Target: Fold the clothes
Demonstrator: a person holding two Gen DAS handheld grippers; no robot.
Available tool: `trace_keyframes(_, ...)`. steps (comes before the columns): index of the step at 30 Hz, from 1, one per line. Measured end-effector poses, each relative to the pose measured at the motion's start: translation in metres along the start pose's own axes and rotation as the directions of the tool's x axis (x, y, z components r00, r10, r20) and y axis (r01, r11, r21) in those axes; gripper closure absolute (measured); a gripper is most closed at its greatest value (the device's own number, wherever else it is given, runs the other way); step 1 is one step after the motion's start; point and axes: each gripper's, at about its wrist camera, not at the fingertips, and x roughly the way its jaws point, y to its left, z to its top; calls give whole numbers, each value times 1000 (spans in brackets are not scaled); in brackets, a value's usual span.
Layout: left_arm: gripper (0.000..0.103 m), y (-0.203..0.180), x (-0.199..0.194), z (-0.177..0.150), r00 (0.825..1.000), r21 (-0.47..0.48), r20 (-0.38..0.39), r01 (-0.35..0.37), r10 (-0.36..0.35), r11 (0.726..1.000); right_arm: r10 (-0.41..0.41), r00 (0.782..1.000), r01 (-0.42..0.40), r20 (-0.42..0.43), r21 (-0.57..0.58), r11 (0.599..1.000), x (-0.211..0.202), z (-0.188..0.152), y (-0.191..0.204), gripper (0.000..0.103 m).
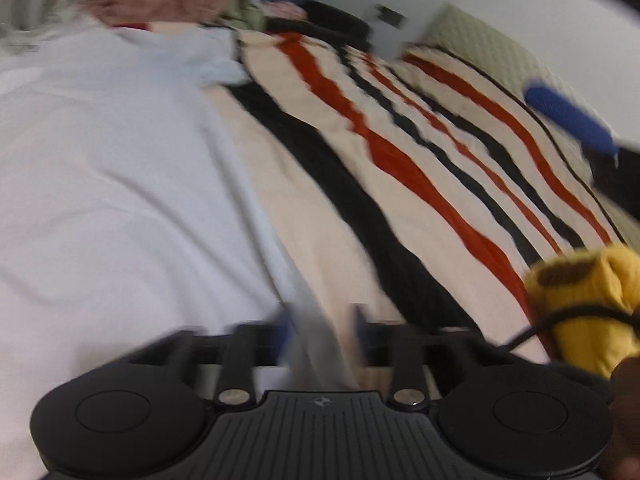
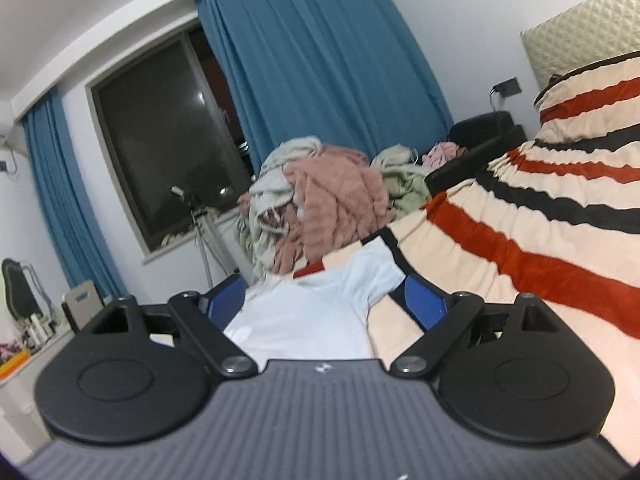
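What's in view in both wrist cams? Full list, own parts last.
white T-shirt: 1, white, spread flat on the blanket
striped blanket: 1, cream with red and black stripes, covering the bed
clothes pile: 1 heap, pink, grey and pale green, beyond the shirt
curtains: 2, blue, flanking the window
window: 1, dark, back wall
headboard: 1, cream quilted, right
left hand-held gripper: open, shirt edge between its fingers, blurred
right hand-held gripper: open, over the shirt
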Motion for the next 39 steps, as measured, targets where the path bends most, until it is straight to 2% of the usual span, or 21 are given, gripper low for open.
trace_keyframes(1, 31, 6, -10, 4, 1000, 2, 15, -25, 25, 1000, 2, 1000, -2, -4, -16, 1000, 1, -2, 3, 14)
trace_keyframes(4, 21, 24, -38, 15, 993, 4, 61, -101, 101, 995, 9, 1000, -10, -14, -76, 997, 3, -7, 12, 15)
trace_keyframes(6, 19, 35, -62, 22, 976, 34, 115, -187, 182, 982, 28, 999, -30, -19, -102, 994, 3, -11, 18, 15)
trace_keyframes(8, 12, 41, -84, 28, 946, 66, 185, -283, 267, 957, 37, 999, -40, -29, -125, 991, 6, -15, 24, 15)
trace_keyframes(10, 1, 47, -107, 31, 905, 60, 264, -360, 333, 931, 39, 998, -45, -43, -151, 988, 9, -19, 31, 15)
trace_keyframes(12, 0, 55, -128, 30, 862, 12, 333, -409, 382, 912, 42, 998, -51, -53, -177, 983, 13, -24, 39, 15)
trace_keyframes(15, 0, 65, -148, 26, 801, -82, 389, -461, 454, 884, 38, 997, -51, -66, -216, 975, 18, -33, 51, 15)
trace_keyframes(17, 0, 71, -158, 21, 786, -140, 400, -455, 471, 879, 30, 997, -47, -73, -243, 969, 21, -39, 59, 15)
trace_keyframes(24, 0, 81, -201, 8, 721, -184, 443, -508, 533, 841, 43, 994, -75, -99, -353, 932, 27, -53, 87, 15)
trace_keyframes(25, 0, 81, -206, 6, 717, -187, 452, -505, 530, 842, 47, 995, -77, -91, -363, 929, 25, -54, 89, 15)
trace_keyframes(28, 0, 81, -214, 2, 728, -187, 461, -479, 507, 858, 55, 996, -76, -67, -372, 925, 20, -54, 93, 15)
trace_keyframes(31, 0, 80, -217, 0, 718, -188, 468, -489, 515, 852, 50, 998, -62, -44, -312, 948, 22, -51, 89, 15)
trace_keyframes(32, 0, 79, -217, 0, 713, -194, 469, -493, 522, 848, 58, 997, -67, -43, -255, 964, 28, -47, 87, 14)
trace_keyframes(34, 0, 80, -218, 0, 717, -205, 470, -479, 515, 854, 94, 993, -99, -72, -68, 993, 60, -36, 79, 13)
trace_keyframes(36, 0, 82, -218, -2, 720, -210, 467, -474, 513, 855, 131, 980, -119, -149, 84, 989, 110, -21, 72, 15)
trace_keyframes(39, 0, 87, -215, -6, 710, -224, 452, -495, 540, 839, 85, 978, -55, -189, 156, 986, 190, -16, 54, 16)
